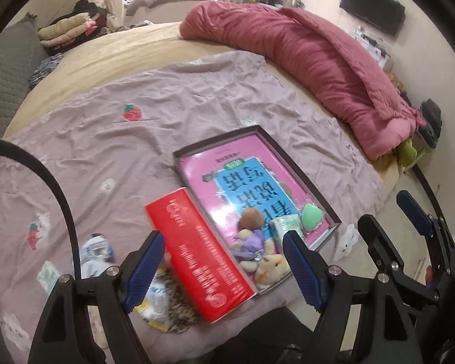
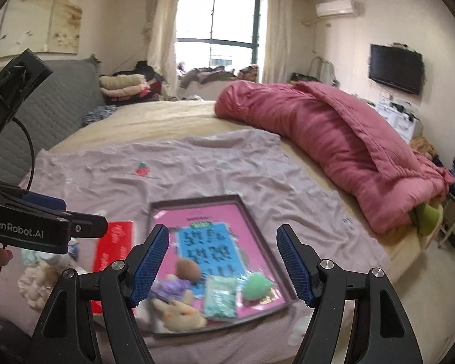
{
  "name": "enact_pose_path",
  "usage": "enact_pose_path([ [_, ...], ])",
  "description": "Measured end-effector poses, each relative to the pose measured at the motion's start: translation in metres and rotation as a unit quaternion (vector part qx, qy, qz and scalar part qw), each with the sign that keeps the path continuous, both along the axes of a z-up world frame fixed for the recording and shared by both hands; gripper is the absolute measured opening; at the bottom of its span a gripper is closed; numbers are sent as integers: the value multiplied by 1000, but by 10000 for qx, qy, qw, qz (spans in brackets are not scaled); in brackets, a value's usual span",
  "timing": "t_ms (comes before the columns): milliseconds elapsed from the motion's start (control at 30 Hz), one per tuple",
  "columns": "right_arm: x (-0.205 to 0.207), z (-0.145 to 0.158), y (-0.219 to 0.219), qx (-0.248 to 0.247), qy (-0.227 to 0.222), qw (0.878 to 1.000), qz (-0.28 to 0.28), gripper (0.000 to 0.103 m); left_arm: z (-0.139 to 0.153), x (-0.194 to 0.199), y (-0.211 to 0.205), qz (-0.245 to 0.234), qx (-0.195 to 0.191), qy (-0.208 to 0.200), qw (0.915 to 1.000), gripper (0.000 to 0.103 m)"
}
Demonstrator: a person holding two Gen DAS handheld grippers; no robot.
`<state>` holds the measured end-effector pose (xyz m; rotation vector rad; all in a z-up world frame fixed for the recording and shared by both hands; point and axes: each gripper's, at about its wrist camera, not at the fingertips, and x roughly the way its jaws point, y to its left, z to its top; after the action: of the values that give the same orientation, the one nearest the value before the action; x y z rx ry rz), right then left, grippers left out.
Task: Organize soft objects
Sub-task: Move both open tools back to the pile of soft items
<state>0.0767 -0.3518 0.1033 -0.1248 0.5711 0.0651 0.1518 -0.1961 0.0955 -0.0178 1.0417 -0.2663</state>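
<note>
Both grippers hang above the bed point(image 1: 112, 57) with nothing between their blue pads: the left gripper point(image 1: 224, 267) is released, and the right gripper point(image 2: 223, 265) is released too. On the mauve sheet point(image 1: 154, 106) lies a shallow dark tray point(image 1: 294, 163) with a pink book point(image 1: 245, 179) flat inside it. At the near end of the tray rest a doll in purple point(image 1: 250, 230), a beige plush rabbit point(image 1: 271, 268), a small tissue pack point(image 1: 283, 226) and a green sponge point(image 1: 312, 218). A red box point(image 1: 203, 254) leans on the tray's left edge.

Plush doll point(image 1: 251, 227), cream bunny point(image 1: 271, 268), tissue pack point(image 1: 285, 227) and green sponge point(image 1: 312, 220) lie clustered in the shallow box's point(image 1: 291, 163) near end.
</note>
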Motion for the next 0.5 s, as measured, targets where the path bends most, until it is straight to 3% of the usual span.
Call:
enact_pose_path([
  [167, -5, 12, 41, -61, -82, 9989, 450, 75, 19, -15, 49, 243, 37, -168, 9996, 80],
  [367, -13, 19, 87, 101, -25, 9947, 1022, 75, 45, -32, 133, 911, 88, -413, 9949, 80],
  [500, -20, 16, 114, 124, 55, 9904, 1372, 75, 47, -48, 185, 1339, 223, -426, 9898, 80],
])
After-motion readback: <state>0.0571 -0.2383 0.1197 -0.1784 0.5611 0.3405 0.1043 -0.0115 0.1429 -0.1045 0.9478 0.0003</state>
